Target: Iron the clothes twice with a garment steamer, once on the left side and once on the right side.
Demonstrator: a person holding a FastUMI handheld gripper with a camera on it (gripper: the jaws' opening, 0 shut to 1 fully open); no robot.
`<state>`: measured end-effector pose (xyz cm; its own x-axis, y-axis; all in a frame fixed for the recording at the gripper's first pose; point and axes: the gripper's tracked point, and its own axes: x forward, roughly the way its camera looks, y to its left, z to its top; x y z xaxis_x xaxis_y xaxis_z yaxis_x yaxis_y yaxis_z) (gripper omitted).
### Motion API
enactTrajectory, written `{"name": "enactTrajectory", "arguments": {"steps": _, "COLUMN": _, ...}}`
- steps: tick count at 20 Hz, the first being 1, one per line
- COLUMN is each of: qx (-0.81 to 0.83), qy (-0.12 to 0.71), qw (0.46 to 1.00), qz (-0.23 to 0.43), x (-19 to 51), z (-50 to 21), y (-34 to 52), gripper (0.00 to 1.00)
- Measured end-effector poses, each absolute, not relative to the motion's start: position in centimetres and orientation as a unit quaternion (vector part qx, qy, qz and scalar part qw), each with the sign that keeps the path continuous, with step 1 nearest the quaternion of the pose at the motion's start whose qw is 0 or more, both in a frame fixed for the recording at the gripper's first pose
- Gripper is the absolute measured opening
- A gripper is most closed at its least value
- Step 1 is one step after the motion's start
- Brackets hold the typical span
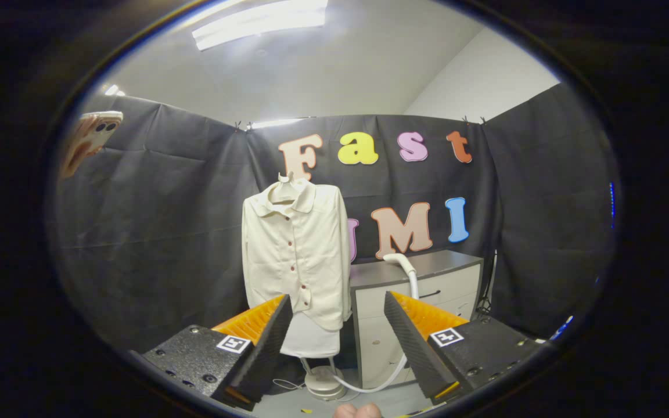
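Shirt [295,249], pale and buttoned, hangs on a hanger [286,181] against the booth's dark wall, well beyond the gripper [337,331] and a little toward its left finger. The hem overlaps a white board [311,339] on a stand with a round base [324,384] on the floor.

Steamer head [402,262] rests on top of a grey cabinet [427,290] just beside the shirt. Its white hose [381,380] drops down the cabinet front and curves along the floor toward the base.

Gripper: fingers spread wide, nothing between them, touching nothing. Fingertips of a hand [359,411] show beneath it. A phone [87,139] is mounted high on the wall, well apart from the work.

Stage, as judged: the steamer is not yet picked up, and neither pass has begun.

Risks, as judged:
- The steamer head is slim and rounded; a grasp placed off its middle could let it twist or slip out of the fingers.
- The hose trails loosely; lifting the head may drag it against the cabinet edge or the stand and tug the base.
- The shirt hangs free; pressing too hard may swing it aside or off the hanger, leaving a side missed.
- Left and right passes could overlap at the button line rather than cover each half.
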<state>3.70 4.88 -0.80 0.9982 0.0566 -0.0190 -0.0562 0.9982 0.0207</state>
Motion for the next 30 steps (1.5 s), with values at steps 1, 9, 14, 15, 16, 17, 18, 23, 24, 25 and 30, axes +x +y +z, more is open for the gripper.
{"name": "enactTrajectory", "arguments": {"steps": 1, "qx": 0.009, "qy": 0.01, "qw": 1.0, "qz": 0.026, "x": 4.0, "z": -0.9, "y": 5.1, "gripper": 0.96}}
{"name": "enactTrajectory", "arguments": {"steps": 9, "qx": -0.016, "qy": 0.018, "qw": 1.0, "qz": 0.004, "x": 7.4, "z": -2.5, "y": 6.0, "gripper": 0.97}}
{"name": "enactTrajectory", "arguments": {"steps": 14, "qx": -0.028, "qy": 0.02, "qw": 0.999, "qz": -0.003, "x": 10.8, "z": -2.7, "y": 4.7, "gripper": 0.97}}
{"name": "enactTrajectory", "arguments": {"steps": 15, "qx": -0.035, "qy": 0.016, "qw": 0.999, "qz": -0.002, "x": 11.8, "z": -2.6, "y": 4.2, "gripper": 0.97}}
{"name": "enactTrajectory", "arguments": {"steps": 16, "qx": -0.041, "qy": 0.01, "qw": 0.999, "qz": -0.002, "x": 13.1, "z": -2.5, "y": 3.5, "gripper": 0.97}}
{"name": "enactTrajectory", "arguments": {"steps": 17, "qx": -0.044, "qy": 0.011, "qw": 0.999, "qz": -0.002, "x": 14.4, "z": -2.8, "y": 2.6, "gripper": 0.97}}
{"name": "enactTrajectory", "arguments": {"steps": 18, "qx": -0.039, "qy": 0.019, "qw": 0.999, "qz": 0.0, "x": 15.7, "z": -3.2, "y": 2.0, "gripper": 0.97}}
{"name": "enactTrajectory", "arguments": {"steps": 23, "qx": -0.03, "qy": 0.019, "qw": 0.999, "qz": 0.007, "x": 22.1, "z": -3.5, "y": -2.0, "gripper": 0.97}}
{"name": "enactTrajectory", "arguments": {"steps": 24, "qx": -0.034, "qy": 0.019, "qw": 0.999, "qz": 0.007, "x": 23.4, "z": -3.5, "y": -2.9, "gripper": 0.97}}
{"name": "enactTrajectory", "arguments": {"steps": 25, "qx": -0.034, "qy": 0.018, "qw": 0.999, "qz": 0.008, "x": 24.6, "z": -3.6, "y": -3.8, "gripper": 0.97}}
{"name": "enactTrajectory", "arguments": {"steps": 30, "qx": -0.033, "qy": 0.033, "qw": 0.999, "qz": 0.011, "x": 30.3, "z": -5.1, "y": -7.4, "gripper": 0.97}}
